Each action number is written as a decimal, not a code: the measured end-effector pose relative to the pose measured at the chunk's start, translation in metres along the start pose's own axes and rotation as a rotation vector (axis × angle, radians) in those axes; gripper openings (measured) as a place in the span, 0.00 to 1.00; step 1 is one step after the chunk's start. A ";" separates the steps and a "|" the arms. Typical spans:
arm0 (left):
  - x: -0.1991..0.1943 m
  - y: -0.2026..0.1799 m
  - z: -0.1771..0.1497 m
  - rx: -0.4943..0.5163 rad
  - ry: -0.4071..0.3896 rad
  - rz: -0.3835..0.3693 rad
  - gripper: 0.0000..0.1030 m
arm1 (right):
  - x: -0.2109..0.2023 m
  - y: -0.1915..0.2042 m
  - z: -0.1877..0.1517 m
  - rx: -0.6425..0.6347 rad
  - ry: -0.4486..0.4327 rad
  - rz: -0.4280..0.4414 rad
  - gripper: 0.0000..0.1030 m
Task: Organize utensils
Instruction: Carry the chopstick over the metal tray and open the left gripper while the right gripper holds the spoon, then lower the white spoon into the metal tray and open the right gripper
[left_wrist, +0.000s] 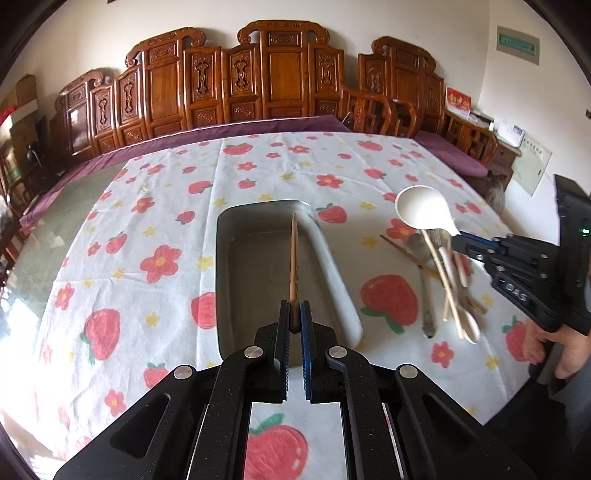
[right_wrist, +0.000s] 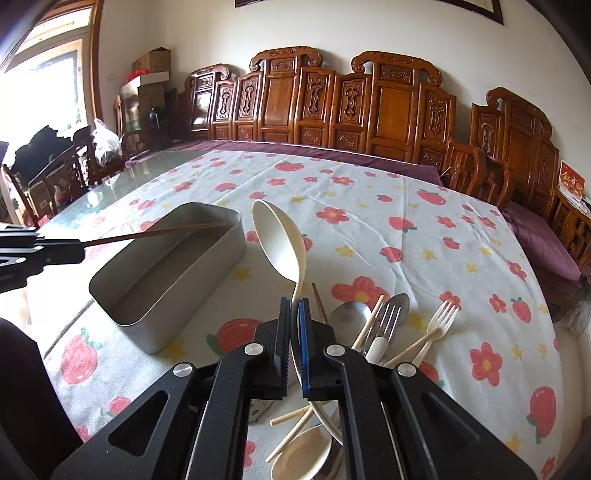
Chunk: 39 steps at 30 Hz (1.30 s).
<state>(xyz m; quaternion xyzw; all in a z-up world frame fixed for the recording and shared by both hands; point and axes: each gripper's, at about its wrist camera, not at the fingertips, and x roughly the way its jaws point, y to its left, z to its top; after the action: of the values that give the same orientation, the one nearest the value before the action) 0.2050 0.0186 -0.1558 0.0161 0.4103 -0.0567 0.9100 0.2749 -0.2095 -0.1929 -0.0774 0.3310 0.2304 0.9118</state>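
Where strawberry cloth covers table, carved bench behind, left gripper clamps chopstick, right gripper clamps spoon.

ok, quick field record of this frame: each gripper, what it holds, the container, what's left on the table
left gripper: shut on a brown chopstick, tip over the metal tin
right gripper: shut on the handle of a cream spoon, bowl raised
metal tin: on the strawberry tablecloth, nothing lying inside
loose pile: metal spoon, metal fork, cream fork, chopsticks, another cream spoon, right of the tin
person: hand on the right gripper's handle
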 end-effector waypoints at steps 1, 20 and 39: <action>0.004 -0.001 0.002 0.010 0.007 0.006 0.04 | 0.001 0.001 0.000 -0.003 0.004 0.001 0.05; 0.027 0.010 -0.003 -0.007 0.025 -0.016 0.27 | 0.004 0.023 0.010 -0.001 0.040 0.039 0.05; -0.001 0.078 -0.001 -0.130 -0.071 0.032 0.45 | 0.064 0.101 0.071 0.174 0.143 0.202 0.05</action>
<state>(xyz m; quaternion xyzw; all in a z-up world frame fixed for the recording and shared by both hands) 0.2126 0.0960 -0.1571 -0.0385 0.3805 -0.0160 0.9238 0.3106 -0.0758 -0.1780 0.0192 0.4200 0.2855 0.8613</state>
